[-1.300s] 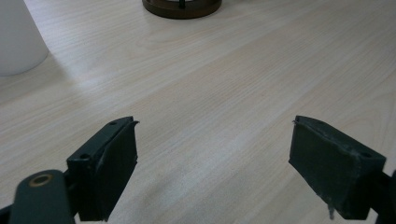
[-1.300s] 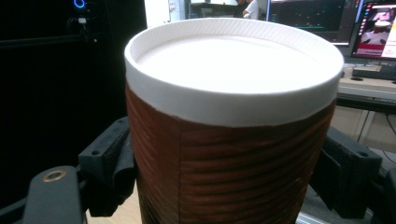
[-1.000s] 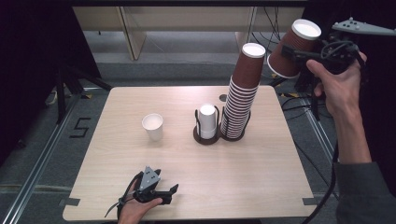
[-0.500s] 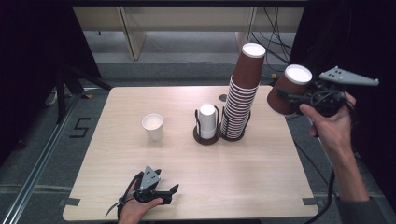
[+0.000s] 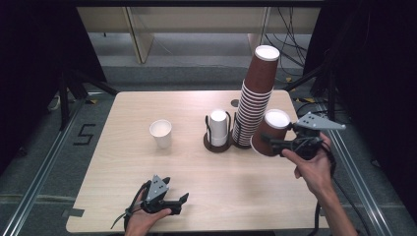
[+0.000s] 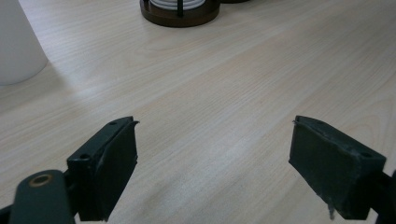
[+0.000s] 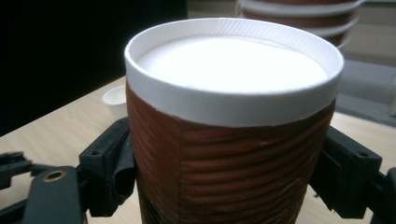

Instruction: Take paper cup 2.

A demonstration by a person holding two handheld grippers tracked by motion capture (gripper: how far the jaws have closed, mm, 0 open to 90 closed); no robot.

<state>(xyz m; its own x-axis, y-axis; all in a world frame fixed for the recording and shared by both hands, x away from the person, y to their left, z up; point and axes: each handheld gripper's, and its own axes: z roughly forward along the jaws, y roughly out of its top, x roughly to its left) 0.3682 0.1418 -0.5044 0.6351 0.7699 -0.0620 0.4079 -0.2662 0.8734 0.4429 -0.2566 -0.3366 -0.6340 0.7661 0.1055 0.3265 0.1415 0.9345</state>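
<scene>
My right gripper [image 5: 275, 142] is shut on a brown ribbed paper cup [image 5: 269, 132], upside down with its white base up, just above the table's right part beside the tall stack of brown cups [image 5: 254, 101]. In the right gripper view the cup [image 7: 231, 135] sits squeezed between both jaws of the right gripper [image 7: 224, 177]. My left gripper [image 5: 177, 200] rests low at the table's front edge, open, with nothing between its jaws. In the left gripper view the left gripper [image 6: 212, 172] looks over bare wood. A white cup [image 5: 161, 133] stands left of centre.
A dark round holder [image 5: 218, 139] with a stack of white cups [image 5: 218, 127] stands next to the brown stack. The wooden table [image 5: 196, 177] has open room in its front half. Cables lie on the floor beyond the far right corner.
My right gripper has come down and toward the left with the brown cup, from high above the table's right corner to just beside the brown stack. The left gripper has stayed put.
</scene>
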